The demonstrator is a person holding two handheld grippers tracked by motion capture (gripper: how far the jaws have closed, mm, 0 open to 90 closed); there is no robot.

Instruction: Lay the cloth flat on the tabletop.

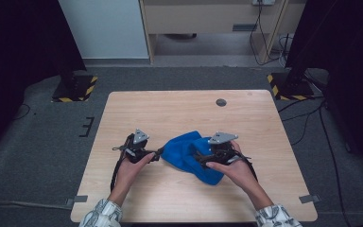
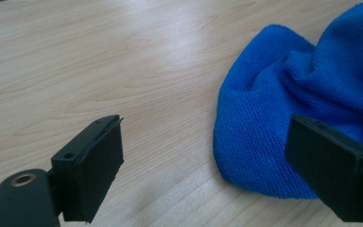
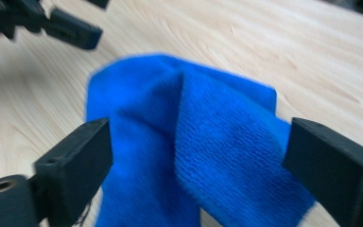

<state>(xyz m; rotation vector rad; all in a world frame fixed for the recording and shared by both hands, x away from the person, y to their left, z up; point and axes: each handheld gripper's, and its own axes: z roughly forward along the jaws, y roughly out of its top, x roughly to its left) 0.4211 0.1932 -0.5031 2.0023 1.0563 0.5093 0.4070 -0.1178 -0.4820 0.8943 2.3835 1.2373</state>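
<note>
A crumpled blue cloth (image 1: 185,152) lies on the wooden table (image 1: 184,109), slightly near of centre. My left gripper (image 1: 159,152) sits at the cloth's left edge, pointing right. In the left gripper view, it (image 2: 208,165) is open, and the cloth (image 2: 288,99) bulges in front of its right jaw without being clamped. My right gripper (image 1: 197,156) comes in from the right, over the cloth. In the right gripper view, it (image 3: 196,165) stands wide open around a raised fold of the cloth (image 3: 217,123). The left gripper (image 3: 71,30) appears beyond, at the upper left.
A small round grommet (image 1: 221,102) is set in the tabletop near its far edge. Two stand bases with yellow-black stripes (image 1: 75,87) (image 1: 288,85) rest on the grey carpet beyond the table's far corners. Cables (image 1: 312,118) trail on the floor at the right.
</note>
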